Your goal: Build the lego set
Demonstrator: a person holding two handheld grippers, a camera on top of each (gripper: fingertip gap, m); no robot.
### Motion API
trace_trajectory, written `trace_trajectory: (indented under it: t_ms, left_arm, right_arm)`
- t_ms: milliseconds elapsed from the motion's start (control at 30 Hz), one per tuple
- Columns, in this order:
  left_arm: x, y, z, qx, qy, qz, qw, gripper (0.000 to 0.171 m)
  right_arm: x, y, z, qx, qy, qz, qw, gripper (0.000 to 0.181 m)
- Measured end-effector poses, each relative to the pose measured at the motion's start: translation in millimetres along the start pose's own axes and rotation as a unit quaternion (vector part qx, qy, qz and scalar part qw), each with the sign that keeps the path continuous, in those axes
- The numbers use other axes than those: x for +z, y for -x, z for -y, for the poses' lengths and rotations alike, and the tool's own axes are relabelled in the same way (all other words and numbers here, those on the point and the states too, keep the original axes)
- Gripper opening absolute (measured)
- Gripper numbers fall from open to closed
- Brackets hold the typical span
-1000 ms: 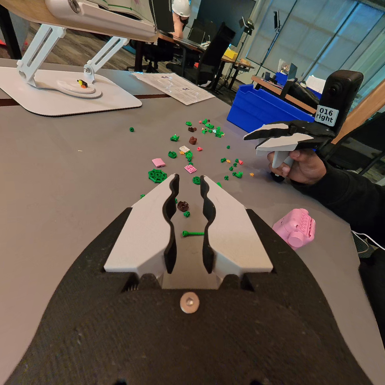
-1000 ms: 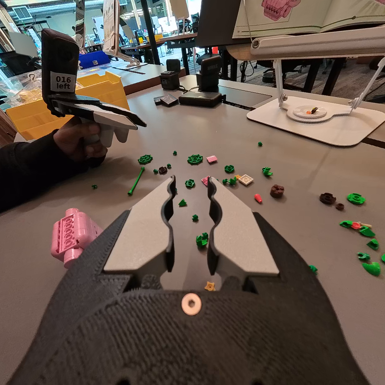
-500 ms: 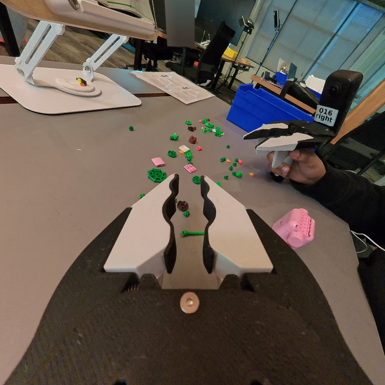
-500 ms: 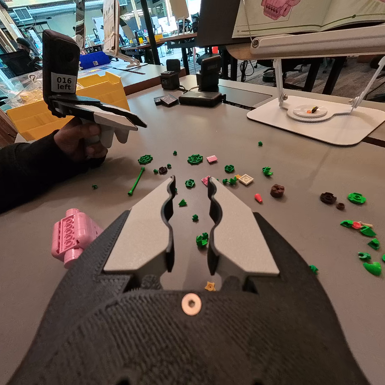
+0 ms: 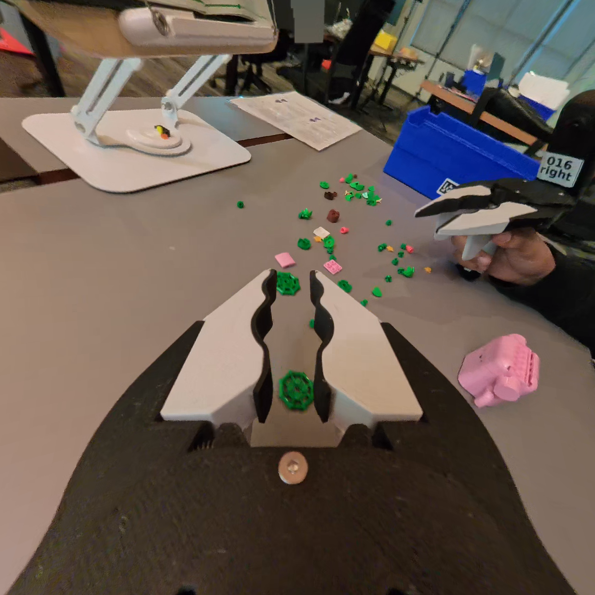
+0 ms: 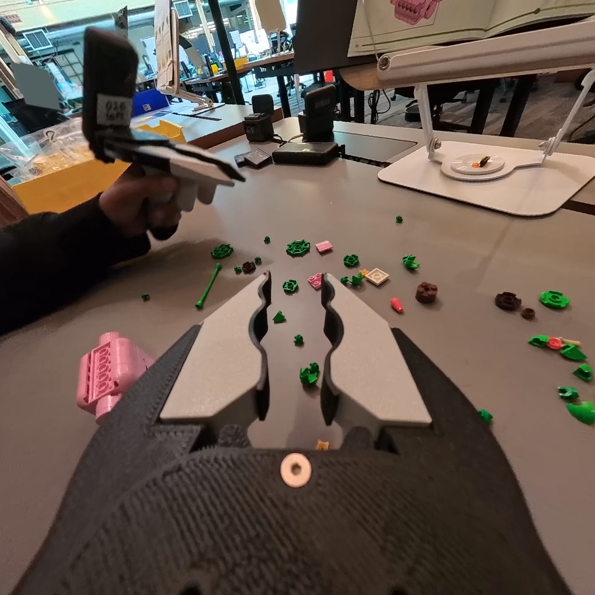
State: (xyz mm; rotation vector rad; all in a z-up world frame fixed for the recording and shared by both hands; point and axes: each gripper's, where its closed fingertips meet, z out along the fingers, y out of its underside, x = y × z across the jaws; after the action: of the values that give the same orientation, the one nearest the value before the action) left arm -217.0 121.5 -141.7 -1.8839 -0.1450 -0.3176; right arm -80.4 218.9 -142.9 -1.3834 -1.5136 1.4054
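Note:
My left gripper [image 5: 293,276] is open and empty, held above the grey table [image 5: 128,289]. One green web-shaped round piece [image 5: 296,390] lies on the table below the gap between its fingers, and a second one [image 5: 287,283] lies by the fingertips. My right gripper [image 6: 296,277] is open and empty, low over small green pieces [image 6: 309,373]. The pink assembled block [image 6: 106,376] lies to its left and also shows in the left wrist view [image 5: 500,370]. A green stick [image 6: 209,286], a pink tile [image 6: 323,247] and a pink plate [image 6: 315,280] lie among the loose pieces.
A white stand [image 6: 483,183] holding an open instruction booklet [image 6: 467,22] stands at the back. A blue bin [image 5: 450,154] and a yellow bin [image 6: 64,183] sit at the table's sides. Dark boxes [image 6: 306,151] are at the far edge. Brown round pieces [image 6: 426,292] lie on the right. My right tips are roughly 10 centimeters from the pink plate [image 6: 315,280]. The left camera catches it too, in the left wrist view [image 5: 332,269]. The pink assembled block [image 6: 106,376] is closer to my right gripper, around 12 centimeters from its tips; the left tips are 20 centimeters off. It is also in sight in the left wrist view [image 5: 517,349].
My left gripper has moved forward and to the left, off the green stick and brown piece and over the green web pieces. My right gripper has barely moved.

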Motion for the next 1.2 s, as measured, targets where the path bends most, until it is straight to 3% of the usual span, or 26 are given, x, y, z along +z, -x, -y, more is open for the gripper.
trace_trajectory:
  t_ms: [133,233,300,400,500,600,733,833,900,1000,1067,1200]
  left_arm:
    - [42,-2,7,0.052,0.093,-0.083,0.991,0.027]
    - [79,14,-25,0.091,0.217,-0.087,0.968,0.028]
    - [94,15,-40,0.098,0.259,-0.101,0.956,0.029]
    - [107,8,-46,0.100,0.264,-0.122,0.951,0.032]
    - [107,3,-49,0.101,0.265,-0.133,0.949,0.015]
    - [105,-5,-51,0.107,0.262,-0.147,0.948,0.014]
    - [100,-27,-38,0.149,0.226,-0.162,0.949,0.014]
    - [92,-55,-27,0.235,0.190,-0.165,0.939,0.014]
    - [89,-69,-27,0.323,0.183,-0.138,0.918,0.014]
    - [86,-97,-32,0.395,0.174,-0.122,0.894,0.014]
    - [82,-118,-43,0.383,0.180,-0.145,0.894,0.014]
    - [74,-141,-81,0.303,0.261,-0.190,0.897,0.014]
  right_arm:
    - [0,0,0,0.000,0.000,-0.002,1.000,0.029]
    - [-1,-2,1,0.008,-0.005,-0.002,1.000,0.029]
    - [-2,-4,2,0.019,-0.008,0.000,1.000,0.030]
    - [-4,-7,4,0.036,-0.015,0.005,0.999,0.030]
    - [-4,-6,4,0.037,-0.016,0.008,0.999,0.031]
    - [-3,-3,4,0.025,-0.014,0.008,1.000,0.031]
    - [-3,0,1,0.008,-0.006,0.005,1.000,0.031]
    - [-3,2,0,-0.005,-0.003,0.005,1.000,0.031]
    - [-3,7,0,-0.020,-0.001,0.016,1.000,0.031]
    - [-3,33,-2,-0.056,0.009,0.080,0.995,0.033]
    - [-6,56,-8,-0.080,0.030,0.139,0.987,0.033]
    - [-6,55,-33,-0.147,0.103,0.127,0.975,0.025]
